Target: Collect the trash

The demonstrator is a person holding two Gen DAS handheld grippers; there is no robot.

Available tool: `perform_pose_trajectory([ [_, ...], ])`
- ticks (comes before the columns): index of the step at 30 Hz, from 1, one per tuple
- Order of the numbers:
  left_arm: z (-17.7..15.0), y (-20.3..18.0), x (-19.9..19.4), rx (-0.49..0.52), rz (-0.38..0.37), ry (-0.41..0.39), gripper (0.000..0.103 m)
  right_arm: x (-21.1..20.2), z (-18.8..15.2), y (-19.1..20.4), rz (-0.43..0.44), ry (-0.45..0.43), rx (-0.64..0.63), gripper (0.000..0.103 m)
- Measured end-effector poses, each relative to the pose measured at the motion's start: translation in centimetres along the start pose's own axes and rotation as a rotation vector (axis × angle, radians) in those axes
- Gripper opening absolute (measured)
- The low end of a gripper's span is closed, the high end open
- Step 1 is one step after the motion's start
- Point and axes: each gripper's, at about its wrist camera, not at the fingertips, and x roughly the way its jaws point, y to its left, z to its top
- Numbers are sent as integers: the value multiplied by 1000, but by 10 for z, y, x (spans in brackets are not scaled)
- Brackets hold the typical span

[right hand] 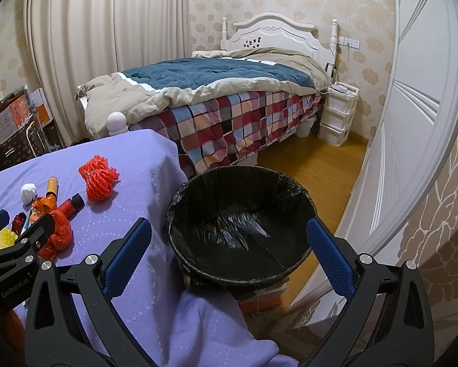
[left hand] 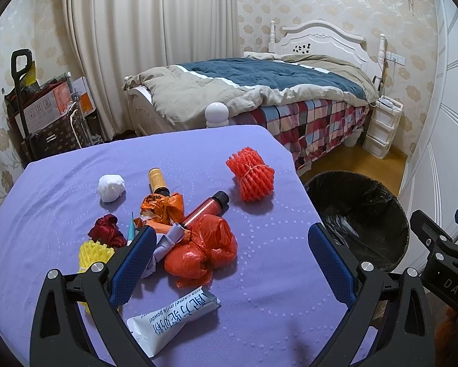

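Black-lined trash bin [right hand: 241, 226], nothing visible inside.

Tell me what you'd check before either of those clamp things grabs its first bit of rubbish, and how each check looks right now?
1. Left gripper open and empty: ok, its jaws stand wide apart with nothing between them.
2. Right gripper open and empty: ok, it hangs over the bin.
3. Bin lined and ready: ok, a black bag lines it and no rubbish shows inside.
4. A target within the left jaws' line: ok, the red plastic bag lies just ahead of them.
5. Target free of neighbours: not ok, the red tube and crumpled paper touch it.
6. Purple cloth lying flat under the pile: ok.
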Motion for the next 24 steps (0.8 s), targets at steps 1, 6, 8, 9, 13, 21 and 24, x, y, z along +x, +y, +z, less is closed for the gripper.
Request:
perform_pose_trajectory([
  [1, 0, 0, 0, 0, 0, 0, 97, 0, 0, 0, 0, 1, 0, 99],
  [6, 0, 0, 0, -1, 1, 1, 97, 1, 0, 0, -1, 1, 0, 99],
  [8, 0, 0, 0, -1, 0, 2, 97, 1, -1, 0, -1, 2, 1, 99],
  [9, 0, 0, 0, -1, 1, 1, 97, 1, 0, 1, -1, 2, 0, 99],
  [13, 0, 1, 1, 0, 0, 2, 97, 1, -1, 1, -1, 2, 0, 99],
  [21, 0, 1, 2, -1, 0, 4, 97, 2, 0, 0, -1, 5, 0, 99],
  [24, 0, 1, 2, -1, 0, 4, 97, 2, 0, 0, -1, 6, 0, 99],
])
